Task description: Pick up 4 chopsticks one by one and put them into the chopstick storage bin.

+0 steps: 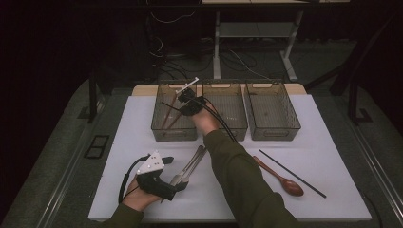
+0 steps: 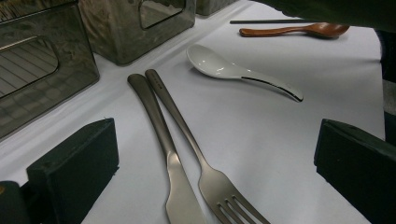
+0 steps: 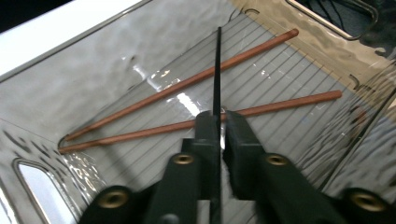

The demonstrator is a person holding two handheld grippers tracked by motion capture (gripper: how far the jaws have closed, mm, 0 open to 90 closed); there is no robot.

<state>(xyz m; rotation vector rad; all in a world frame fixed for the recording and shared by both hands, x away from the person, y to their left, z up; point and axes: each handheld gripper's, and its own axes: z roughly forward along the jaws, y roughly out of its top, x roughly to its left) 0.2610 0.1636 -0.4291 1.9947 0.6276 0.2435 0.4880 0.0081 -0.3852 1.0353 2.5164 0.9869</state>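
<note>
My right gripper [image 3: 219, 121] is shut on a black chopstick [image 3: 217, 65], holding it inside the left clear bin [image 1: 174, 128]. Two brown chopsticks [image 3: 187, 84] lie on the floor of that bin under the black one. In the high view the right gripper [image 1: 184, 101] hangs over the bin's back half. My left gripper [image 2: 215, 158] stands open low over the white mat, its jaws on either side of a metal knife [image 2: 161, 135] and fork [image 2: 187, 135] lying side by side. The left gripper [image 1: 173, 173] is at the front left of the mat.
A white ceramic spoon [image 2: 233, 70] lies past the knife and fork. A wooden spoon [image 1: 280, 178] and a second black chopstick [image 1: 292, 173] rest at the right of the mat [image 1: 142, 142]. The middle bin [image 1: 228, 114] and the right bin [image 1: 272, 111] stand at the back.
</note>
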